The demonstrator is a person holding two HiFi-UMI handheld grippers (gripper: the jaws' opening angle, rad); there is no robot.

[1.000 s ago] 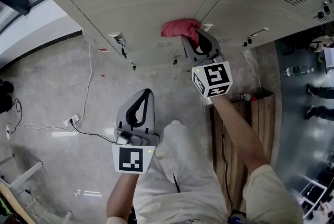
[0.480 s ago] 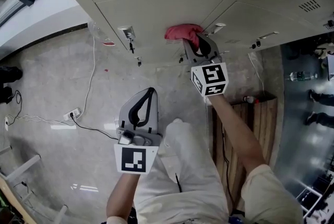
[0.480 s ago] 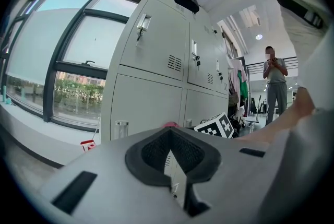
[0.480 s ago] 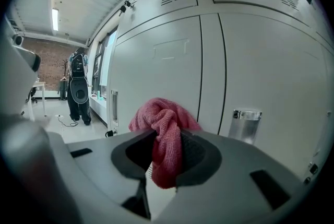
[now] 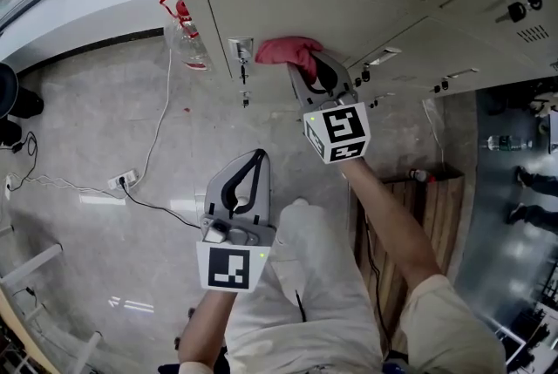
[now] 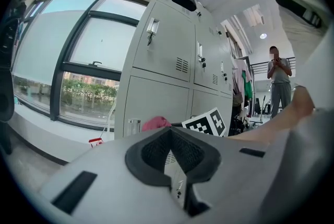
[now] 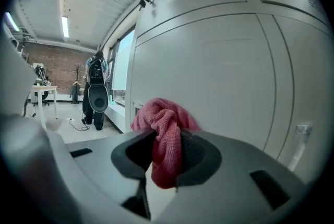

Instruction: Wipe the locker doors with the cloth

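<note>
A pink-red cloth (image 5: pixel 283 51) (image 7: pixel 166 134) is bunched between the jaws of my right gripper (image 5: pixel 314 78) (image 7: pixel 168 151), which is shut on it. The cloth is pressed against a beige lower locker door (image 5: pixel 288 10) (image 7: pixel 209 71), close to that door's left edge and its latch (image 5: pixel 240 50). My left gripper (image 5: pixel 247 176) (image 6: pixel 172 157) hangs lower, away from the lockers, with its jaws together and nothing in them. In the left gripper view the cloth (image 6: pixel 155 124) and the right gripper's marker cube (image 6: pixel 207 121) show ahead of it.
A spray bottle (image 5: pixel 185 32) with a red trigger stands on the floor at the lockers' left end. Keys hang from locks (image 5: pixel 516 11) on the doors to the right. Cables (image 5: pixel 153 154) and a power strip (image 5: pixel 120 182) lie on the floor; a wooden pallet (image 5: pixel 418 207) is at right.
My right gripper has slid the cloth leftward along the lower locker door, toward its left edge and latch. The left gripper has stayed roughly where it was.
</note>
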